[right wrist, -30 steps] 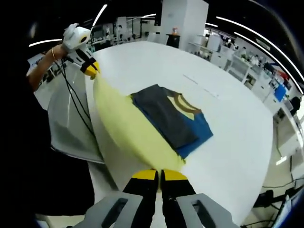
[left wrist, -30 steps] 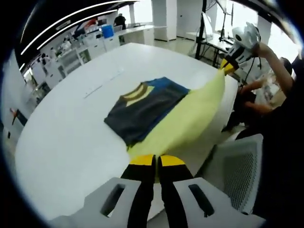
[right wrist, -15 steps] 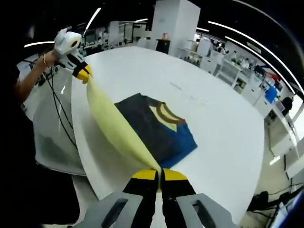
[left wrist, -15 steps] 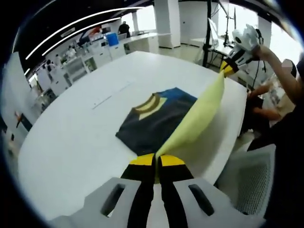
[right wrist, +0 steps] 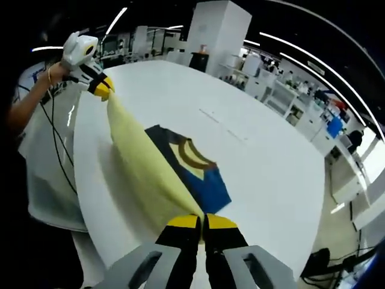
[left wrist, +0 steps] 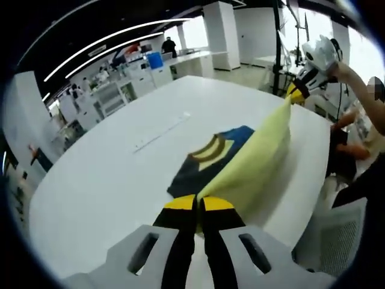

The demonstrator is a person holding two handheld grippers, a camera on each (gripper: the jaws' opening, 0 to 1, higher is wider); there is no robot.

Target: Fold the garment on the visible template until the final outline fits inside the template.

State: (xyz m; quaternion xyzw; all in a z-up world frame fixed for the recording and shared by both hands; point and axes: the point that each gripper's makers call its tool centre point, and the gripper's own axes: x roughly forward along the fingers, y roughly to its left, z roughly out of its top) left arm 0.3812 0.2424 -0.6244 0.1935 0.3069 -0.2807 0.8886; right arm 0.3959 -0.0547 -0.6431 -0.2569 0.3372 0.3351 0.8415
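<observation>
Both tongs (left wrist: pixel 199 205) (right wrist: pixel 201 221) pinch yellow cloth (left wrist: pixel 255 162) above, seemingly, white table (left wrist: pixel 108 174).

The yellow flap (left wrist: pixel 255 165) I hold raised covers much of the garment (left wrist: pixel 207 161); in the left gripper view I see just its striped collar and some dark and blue cloth past the flap. In the right gripper view the same flap (right wrist: pixel 147 171) hides the garment's (right wrist: pixel 195 171) side toward the near counter (right wrist: pixel 264 144) edge. I cannot make out any template outline on the counter. The thin strip (left wrist: pixel 161 130) lying farther in on the counter is too small to read. Where my left gripper (left wrist: pixel 199 208) and right gripper (right wrist: pixel 201 226) pinch the flap, the cloth edge is hidden between the tips
</observation>
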